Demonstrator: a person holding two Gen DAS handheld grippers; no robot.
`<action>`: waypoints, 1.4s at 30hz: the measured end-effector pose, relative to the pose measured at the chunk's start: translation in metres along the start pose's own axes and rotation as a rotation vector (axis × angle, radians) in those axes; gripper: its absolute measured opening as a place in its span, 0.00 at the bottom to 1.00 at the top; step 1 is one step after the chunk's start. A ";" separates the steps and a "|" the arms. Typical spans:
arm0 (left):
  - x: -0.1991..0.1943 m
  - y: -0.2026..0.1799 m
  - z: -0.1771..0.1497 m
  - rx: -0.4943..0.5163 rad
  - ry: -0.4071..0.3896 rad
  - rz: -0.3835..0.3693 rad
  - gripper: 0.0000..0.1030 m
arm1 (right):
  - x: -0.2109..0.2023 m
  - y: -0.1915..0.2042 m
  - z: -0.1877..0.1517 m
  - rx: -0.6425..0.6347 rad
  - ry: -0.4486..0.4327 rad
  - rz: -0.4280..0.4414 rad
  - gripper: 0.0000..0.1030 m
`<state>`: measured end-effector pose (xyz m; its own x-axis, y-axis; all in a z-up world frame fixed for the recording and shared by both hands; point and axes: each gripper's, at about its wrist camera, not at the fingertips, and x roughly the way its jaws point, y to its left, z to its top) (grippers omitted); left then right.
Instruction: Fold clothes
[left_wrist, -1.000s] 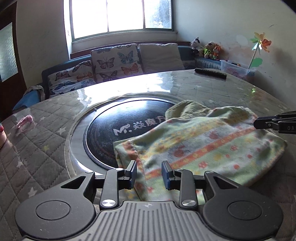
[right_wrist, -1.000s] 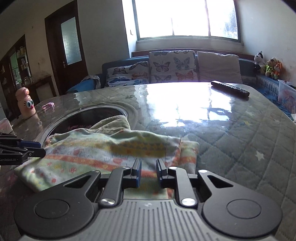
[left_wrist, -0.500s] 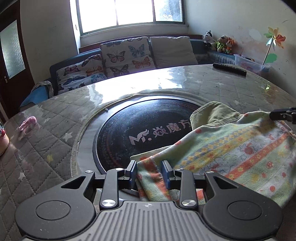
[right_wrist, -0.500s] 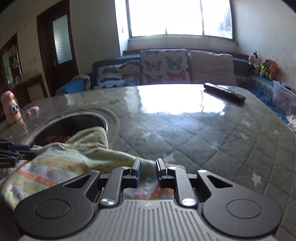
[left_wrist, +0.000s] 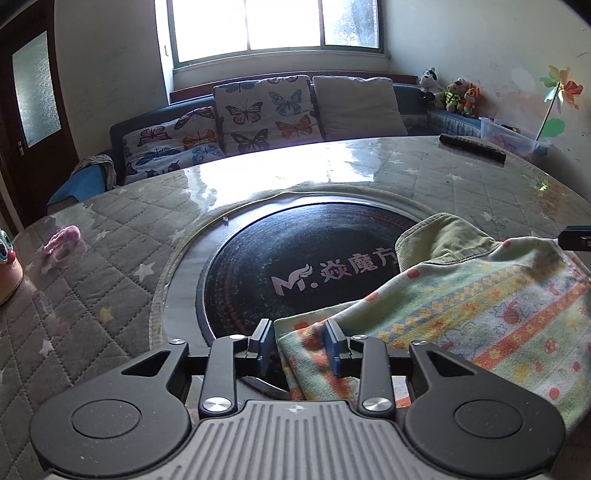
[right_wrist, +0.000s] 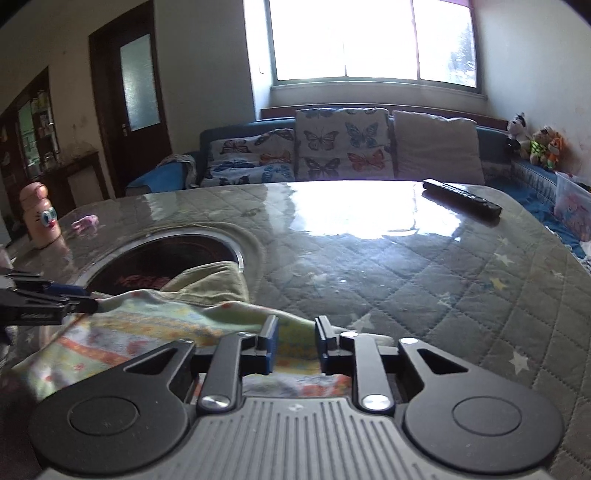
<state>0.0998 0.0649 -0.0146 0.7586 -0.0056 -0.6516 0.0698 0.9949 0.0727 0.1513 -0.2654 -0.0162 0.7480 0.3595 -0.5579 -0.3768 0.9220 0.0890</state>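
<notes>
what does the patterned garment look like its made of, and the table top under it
Patterned garment: soft terry-like cotton, probably; fuzzy matte nap, limp folds, with a ribbed olive part. Table top: quilted star-print fabric under what looks like clear glass or plastic, since it mirrors the window glare.

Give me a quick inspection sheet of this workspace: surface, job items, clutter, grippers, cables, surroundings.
Surface: round table under a grey quilted star-print cover, black circular hotplate set in its middle.
Job's things: pastel striped patterned garment with olive-green lining, lying partly over the hotplate.
Clutter: black remote control; small pink scrap; pink cartoon figure.
Grippers: left gripper open, garment corner between its jaws, which have just been opening; right gripper open over the garment's edge, jaws just opening too.
Cables: nothing seen.
Surroundings: sofa with butterfly cushions, window, plush toys, dark door.
</notes>
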 end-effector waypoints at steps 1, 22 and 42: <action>-0.002 0.000 0.001 -0.001 -0.005 0.002 0.38 | -0.001 0.003 0.000 -0.006 -0.001 0.005 0.33; -0.057 0.032 -0.015 -0.134 -0.058 0.058 1.00 | -0.026 0.155 -0.028 -0.459 0.013 0.349 0.40; -0.075 0.020 -0.026 -0.162 -0.035 0.042 1.00 | -0.039 0.156 -0.038 -0.413 0.051 0.360 0.54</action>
<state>0.0279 0.0878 0.0158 0.7810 0.0361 -0.6235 -0.0662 0.9975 -0.0252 0.0422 -0.1410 -0.0121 0.5085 0.6249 -0.5924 -0.7948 0.6053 -0.0438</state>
